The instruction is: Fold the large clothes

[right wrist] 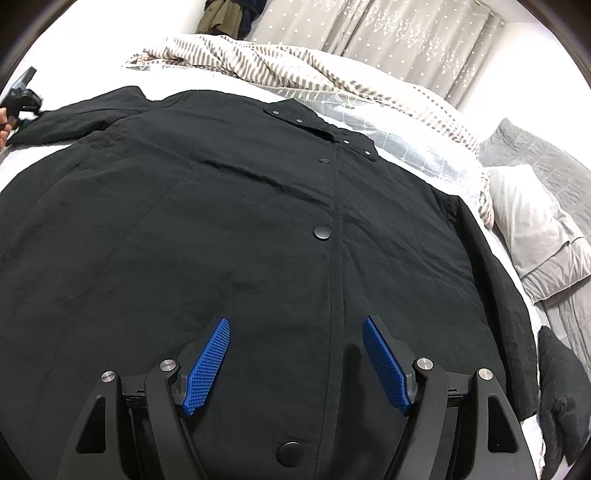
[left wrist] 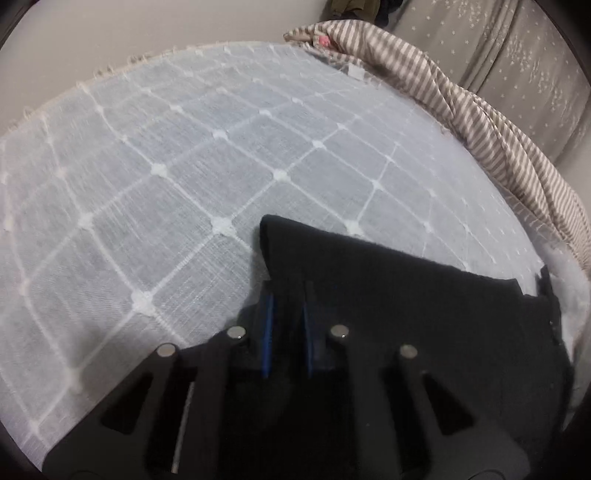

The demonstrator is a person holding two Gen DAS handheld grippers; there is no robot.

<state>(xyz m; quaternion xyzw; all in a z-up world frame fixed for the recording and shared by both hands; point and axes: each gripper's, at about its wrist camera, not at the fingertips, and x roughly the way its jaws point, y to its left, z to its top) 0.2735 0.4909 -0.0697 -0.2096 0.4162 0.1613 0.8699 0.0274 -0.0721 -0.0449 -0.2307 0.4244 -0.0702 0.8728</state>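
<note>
A large black coat with snap buttons lies spread flat, front up, on the bed. My right gripper hovers open over its lower front, blue pads wide apart and empty. My left gripper is shut on the black sleeve end, which lies on the pale blue checked bedspread. In the right wrist view the left gripper shows at the far left by the sleeve end.
A striped blanket is bunched along the far side of the bed, also in the left wrist view. Grey pillows lie at the right. Starred curtains hang behind. A dark cushion sits at the lower right.
</note>
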